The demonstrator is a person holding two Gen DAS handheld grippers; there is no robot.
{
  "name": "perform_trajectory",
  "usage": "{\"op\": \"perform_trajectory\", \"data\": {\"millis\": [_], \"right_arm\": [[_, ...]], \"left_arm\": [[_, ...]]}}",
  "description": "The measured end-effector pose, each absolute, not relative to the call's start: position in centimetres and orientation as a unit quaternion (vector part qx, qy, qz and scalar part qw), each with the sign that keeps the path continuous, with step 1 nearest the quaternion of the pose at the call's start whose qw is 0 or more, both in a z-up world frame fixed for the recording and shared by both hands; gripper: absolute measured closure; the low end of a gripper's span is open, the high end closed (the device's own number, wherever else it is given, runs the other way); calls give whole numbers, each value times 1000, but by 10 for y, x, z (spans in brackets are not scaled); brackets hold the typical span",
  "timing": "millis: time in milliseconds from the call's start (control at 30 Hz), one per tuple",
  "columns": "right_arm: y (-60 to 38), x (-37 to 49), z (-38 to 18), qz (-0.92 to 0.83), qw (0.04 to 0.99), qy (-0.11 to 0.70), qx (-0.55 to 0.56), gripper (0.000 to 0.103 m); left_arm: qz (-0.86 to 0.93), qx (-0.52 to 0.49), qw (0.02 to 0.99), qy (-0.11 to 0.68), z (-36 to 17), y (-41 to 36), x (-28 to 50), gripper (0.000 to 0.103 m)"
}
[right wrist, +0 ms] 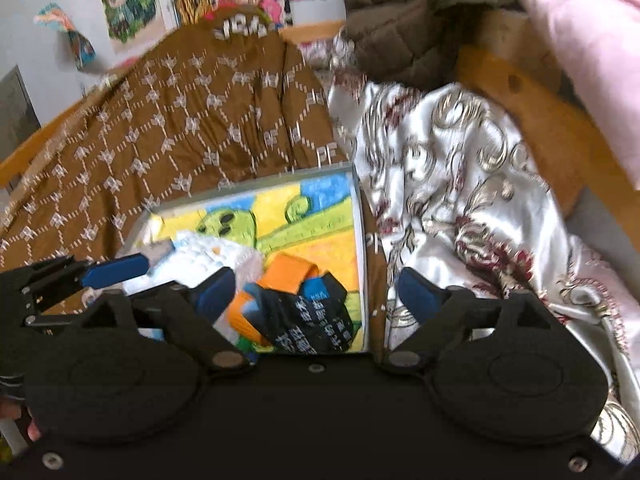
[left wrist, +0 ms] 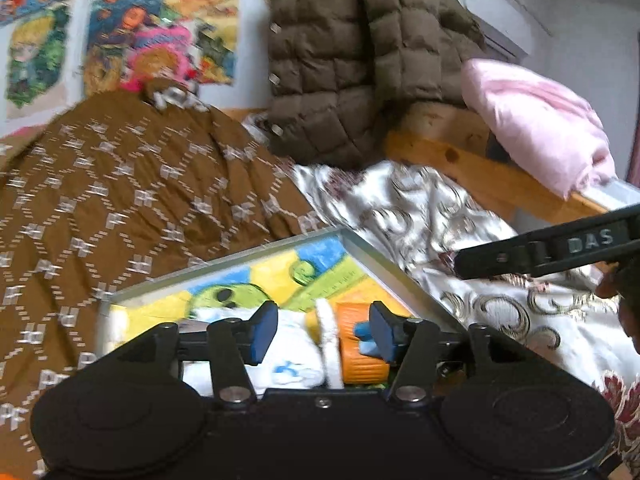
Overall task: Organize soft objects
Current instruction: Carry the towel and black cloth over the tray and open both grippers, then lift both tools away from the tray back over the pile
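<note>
A framed cartoon picture [left wrist: 280, 272] [right wrist: 312, 216] lies flat on the bed like a tray. On it lie a white fluffy sock [left wrist: 288, 360] [right wrist: 200, 260] and an orange, black and blue sock [left wrist: 360, 344] [right wrist: 304, 304]. My left gripper [left wrist: 324, 332] is open, its blue pads either side of the socks, just above them. Its fingers [right wrist: 116, 270] show in the right wrist view, over the white sock. My right gripper [right wrist: 316, 292] is open and empty above the dark sock and the frame's right edge. Its finger [left wrist: 540, 248] reaches in from the right in the left wrist view.
A brown patterned quilt [left wrist: 120, 192] [right wrist: 192, 120] covers the bed's left. A white satin floral sheet [left wrist: 460, 240] [right wrist: 460, 184] lies right of the frame. A brown puffer jacket [left wrist: 352, 60] and a pink blanket [left wrist: 540, 120] hang over the wooden rail [left wrist: 460, 156].
</note>
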State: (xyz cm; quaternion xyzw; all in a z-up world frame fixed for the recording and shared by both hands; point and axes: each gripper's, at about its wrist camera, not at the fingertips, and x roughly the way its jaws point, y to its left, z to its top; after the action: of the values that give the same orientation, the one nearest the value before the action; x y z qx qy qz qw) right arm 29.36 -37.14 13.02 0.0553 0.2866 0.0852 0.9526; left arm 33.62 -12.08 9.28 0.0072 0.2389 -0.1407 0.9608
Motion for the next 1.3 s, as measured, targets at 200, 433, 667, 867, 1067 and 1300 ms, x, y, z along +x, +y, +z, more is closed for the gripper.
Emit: {"op": "perform_trajectory", "data": {"millis": [200, 433, 667, 867, 1067, 1300], "right_arm": [[-366, 240, 162, 92, 966, 231, 73, 5], [-348, 167, 197, 92, 977, 173, 80, 1], [-323, 94, 218, 87, 983, 145, 76, 0], [-298, 30, 215, 84, 982, 150, 75, 0], [-277, -12, 186, 66, 981, 167, 78, 0], [-252, -50, 150, 44, 979, 191, 57, 0]], "left_arm": [[-100, -19, 976, 194, 126, -94, 287, 31], [-81, -34, 983, 162, 156, -65, 219, 23], [-64, -55, 984, 155, 171, -35, 145, 12], [-38, -64, 981, 179, 164, -8, 87, 8], [-31, -54, 977, 202, 143, 10, 41, 7], [-30, -49, 969, 238, 113, 18, 11, 6]]}}
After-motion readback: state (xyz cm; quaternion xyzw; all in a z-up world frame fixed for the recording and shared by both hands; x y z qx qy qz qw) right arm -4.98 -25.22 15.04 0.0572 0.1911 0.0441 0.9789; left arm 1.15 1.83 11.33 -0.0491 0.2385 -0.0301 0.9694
